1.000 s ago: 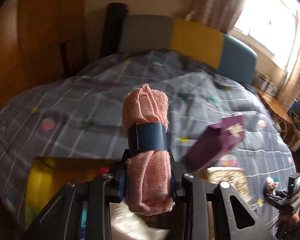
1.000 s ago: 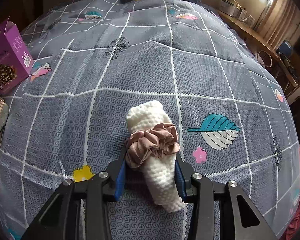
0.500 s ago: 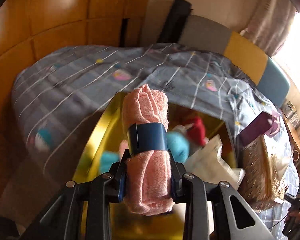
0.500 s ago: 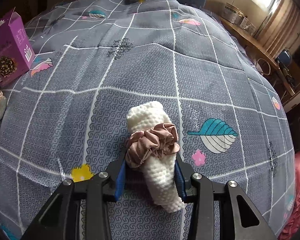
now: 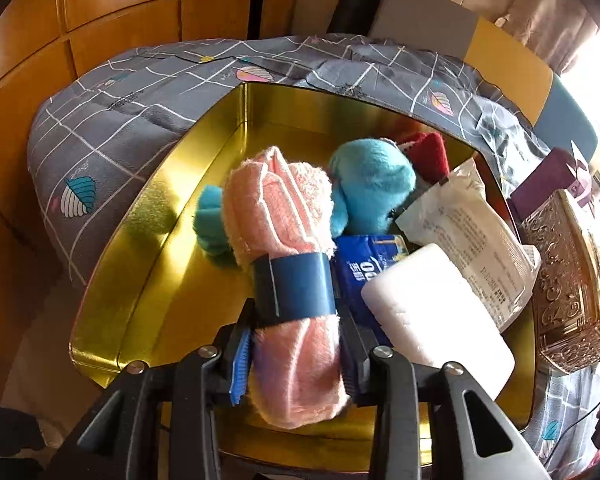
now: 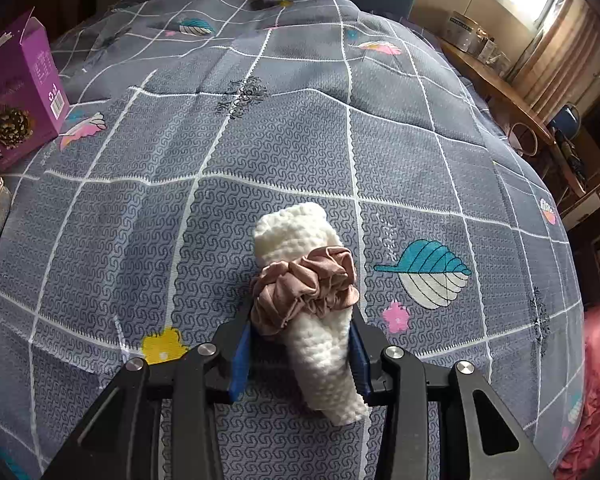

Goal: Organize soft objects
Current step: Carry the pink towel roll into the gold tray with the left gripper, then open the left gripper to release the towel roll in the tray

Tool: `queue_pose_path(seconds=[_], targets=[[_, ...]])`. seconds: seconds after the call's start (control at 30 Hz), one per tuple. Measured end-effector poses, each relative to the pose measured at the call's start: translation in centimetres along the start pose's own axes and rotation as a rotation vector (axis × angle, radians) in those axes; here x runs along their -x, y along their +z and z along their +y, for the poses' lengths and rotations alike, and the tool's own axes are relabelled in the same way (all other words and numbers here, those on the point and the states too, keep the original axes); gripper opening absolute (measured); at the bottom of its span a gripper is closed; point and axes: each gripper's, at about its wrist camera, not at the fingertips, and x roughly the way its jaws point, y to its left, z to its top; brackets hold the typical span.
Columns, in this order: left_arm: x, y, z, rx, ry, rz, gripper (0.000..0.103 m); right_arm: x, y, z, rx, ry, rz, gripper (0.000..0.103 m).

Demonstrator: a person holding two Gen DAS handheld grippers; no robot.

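Note:
My left gripper [image 5: 298, 336] is shut on a rolled pink towel [image 5: 284, 240] with a dark blue band, held over the open gold tin [image 5: 140, 248]. In the tin lie a blue plush toy [image 5: 368, 184], a red cloth [image 5: 428, 152], a blue packet [image 5: 364, 260], a white packet [image 5: 464, 232] and a white block [image 5: 432, 312]. My right gripper [image 6: 300, 352] is shut on a rolled white knitted cloth [image 6: 300, 240] wrapped in a brown scrunchie [image 6: 304, 288], held over the grey quilt [image 6: 260, 140].
An ornate metal box [image 5: 564, 288] and a purple carton [image 5: 548, 184] stand right of the tin. The purple carton also shows at the left of the right wrist view [image 6: 16, 96]. A wooden wardrobe [image 5: 100, 20] is behind the bed. A cluttered side table [image 6: 500, 76] stands at the right.
My left gripper has swung left and down with the pink towel, from over the quilt to close above the gold tin. My right gripper has stayed almost still with the white roll.

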Motion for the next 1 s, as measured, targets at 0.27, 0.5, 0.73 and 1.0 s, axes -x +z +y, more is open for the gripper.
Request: queue_pose_path(seconds=[0.27, 0.5, 0.73, 1.0], targets=[[1.5, -0.5, -1.1, -0.059, 0.054, -0.077, 0.042, 0.0, 0.0, -0.1, -0.003, 0.000, 0.000, 0.043], [2.8, -0.2, -1.6, -0.078, 0.047, -0.118, 0.043, -0.1, 0.1, -0.1, -0.005, 0.000, 0.000, 0.043], [4.1, 0.0, -1.9, -0.087, 0.057, -0.156, 0.043, -0.2, 0.4, -0.6, -0.028, 0.002, 0.007, 0.043], [5.5, 0.2, -2.7, -0.109, 0.054, -0.190, 0.043, -0.9, 1.1, -1.9, -0.071, 0.025, 0.035, 0.048]])
